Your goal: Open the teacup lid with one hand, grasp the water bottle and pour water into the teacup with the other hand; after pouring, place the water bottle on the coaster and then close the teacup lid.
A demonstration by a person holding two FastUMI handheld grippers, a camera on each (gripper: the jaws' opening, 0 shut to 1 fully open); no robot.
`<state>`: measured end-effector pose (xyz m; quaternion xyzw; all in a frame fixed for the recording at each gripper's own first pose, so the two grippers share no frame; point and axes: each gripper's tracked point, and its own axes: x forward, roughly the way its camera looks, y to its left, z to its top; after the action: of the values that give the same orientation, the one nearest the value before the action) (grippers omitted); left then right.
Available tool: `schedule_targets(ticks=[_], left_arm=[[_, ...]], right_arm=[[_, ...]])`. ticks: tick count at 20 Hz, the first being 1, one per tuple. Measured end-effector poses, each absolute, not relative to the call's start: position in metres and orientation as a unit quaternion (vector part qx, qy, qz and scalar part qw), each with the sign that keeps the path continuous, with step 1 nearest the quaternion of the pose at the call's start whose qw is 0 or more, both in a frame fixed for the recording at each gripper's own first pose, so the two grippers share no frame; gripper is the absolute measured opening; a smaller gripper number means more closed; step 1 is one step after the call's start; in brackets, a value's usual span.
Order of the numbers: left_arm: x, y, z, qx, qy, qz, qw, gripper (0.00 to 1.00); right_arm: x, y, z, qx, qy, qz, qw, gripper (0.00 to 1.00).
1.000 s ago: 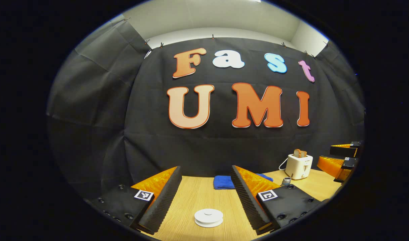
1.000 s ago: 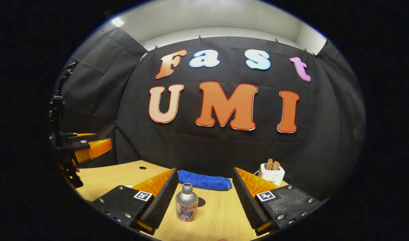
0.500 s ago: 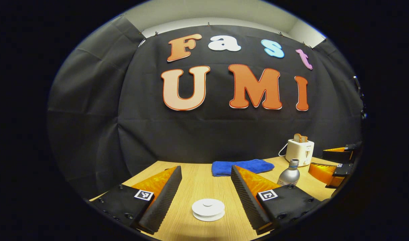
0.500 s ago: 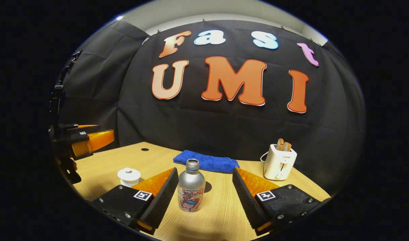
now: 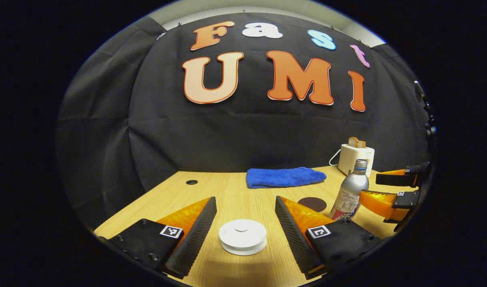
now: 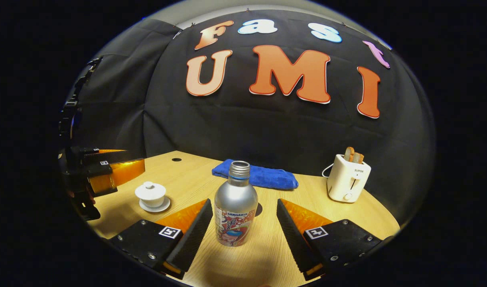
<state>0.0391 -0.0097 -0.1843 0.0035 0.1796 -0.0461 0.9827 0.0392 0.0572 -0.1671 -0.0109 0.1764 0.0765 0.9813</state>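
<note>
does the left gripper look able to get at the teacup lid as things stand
Probably yes. The left gripper is open, and the teacup lid sits centred between its fingers with nothing in between; the water bottle stands well off to the side.

Staged recording booth, dressed as home kitchen corner: black cloth wall (image 6: 267, 131) draped behind wooden table (image 6: 187, 179); toaster (image 6: 348, 183) with bread slices, folded blue towel (image 6: 256, 175) stood on tabletop.
</note>
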Motion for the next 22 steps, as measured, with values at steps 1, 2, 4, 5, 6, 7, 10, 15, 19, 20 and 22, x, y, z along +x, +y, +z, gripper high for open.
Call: schedule_targets(ticks=[1, 2, 4, 5, 6, 7, 10, 15, 19, 20, 22], left_arm=[[0.040, -0.009, -0.191, 0.004, 0.189, -0.046, 0.981, 0.95], [0.042, -0.009, -0.199, 0.005, 0.199, -0.048, 0.979, 0.95], [0.044, -0.007, -0.219, 0.019, 0.227, -0.048, 0.972, 0.98], [0.043, -0.007, -0.228, 0.023, 0.238, -0.050, 0.970, 0.98], [0.045, -0.007, -0.235, 0.026, 0.247, -0.052, 0.967, 0.98], [0.046, -0.007, -0.242, 0.026, 0.254, -0.053, 0.966, 0.93], [0.051, -0.009, -0.251, 0.029, 0.264, -0.054, 0.963, 0.92], [0.056, -0.007, -0.266, 0.042, 0.280, -0.050, 0.958, 0.71], [0.057, -0.008, -0.262, 0.050, 0.279, -0.050, 0.958, 0.58], [0.060, -0.008, -0.260, 0.048, 0.276, -0.049, 0.959, 0.51], [0.061, -0.008, -0.262, 0.054, 0.282, -0.048, 0.957, 0.46]], right_arm=[[0.040, 0.059, -0.171, -0.013, 0.181, 0.079, 0.980, 0.98], [0.042, 0.060, -0.177, -0.014, 0.184, 0.080, 0.979, 0.98], [0.045, 0.063, -0.185, -0.015, 0.193, 0.085, 0.977, 0.98], [0.046, 0.065, -0.189, -0.016, 0.197, 0.087, 0.976, 0.98], [0.047, 0.065, -0.193, -0.018, 0.201, 0.088, 0.975, 0.98], [0.048, 0.065, -0.196, -0.021, 0.204, 0.089, 0.975, 0.97], [0.051, 0.066, -0.204, -0.025, 0.211, 0.091, 0.973, 0.98], [0.052, 0.069, -0.213, -0.017, 0.224, 0.098, 0.969, 0.96], [0.052, 0.072, -0.220, -0.019, 0.234, 0.102, 0.967, 0.96], [0.052, 0.072, -0.222, -0.021, 0.236, 0.104, 0.966, 0.96], [0.051, 0.073, -0.224, -0.025, 0.241, 0.104, 0.965, 0.96]])
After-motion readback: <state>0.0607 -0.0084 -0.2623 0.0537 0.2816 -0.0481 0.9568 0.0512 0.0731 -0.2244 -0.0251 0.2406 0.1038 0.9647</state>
